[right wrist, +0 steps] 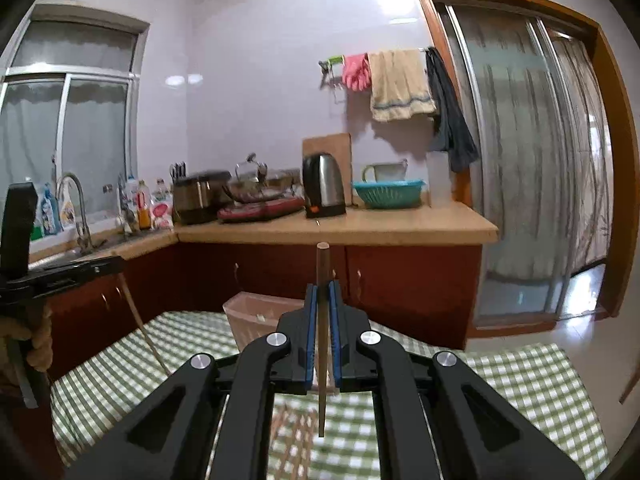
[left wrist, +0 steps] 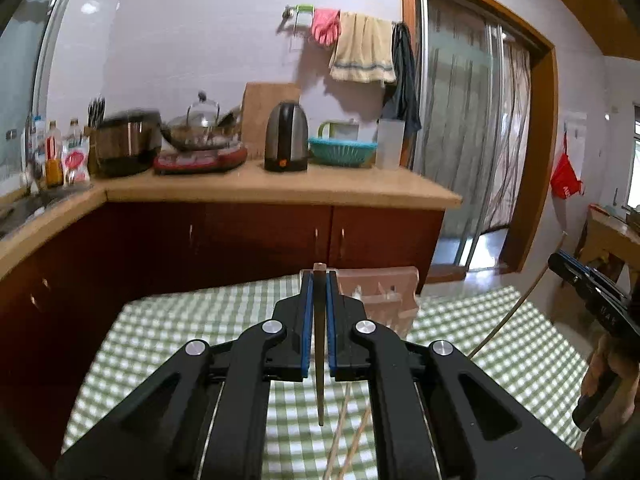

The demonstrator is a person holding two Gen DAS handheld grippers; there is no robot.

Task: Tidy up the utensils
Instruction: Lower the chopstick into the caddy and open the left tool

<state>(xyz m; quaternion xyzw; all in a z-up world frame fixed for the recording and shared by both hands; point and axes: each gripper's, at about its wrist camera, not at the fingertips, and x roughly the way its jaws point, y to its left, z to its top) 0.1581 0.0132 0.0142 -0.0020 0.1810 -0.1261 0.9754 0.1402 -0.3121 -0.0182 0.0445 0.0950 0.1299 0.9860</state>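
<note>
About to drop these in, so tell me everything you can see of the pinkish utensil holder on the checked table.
The utensil holder is a pale pink, translucent plastic box with an open top, standing upright on the green checked tablecloth near the table's far edge. In the left wrist view a lower, lighter front section shows small upright dividers or pegs. What is inside is too blurred to tell. Neither gripper touches it; it sits ahead of both, partly hidden behind their fingers.
</note>
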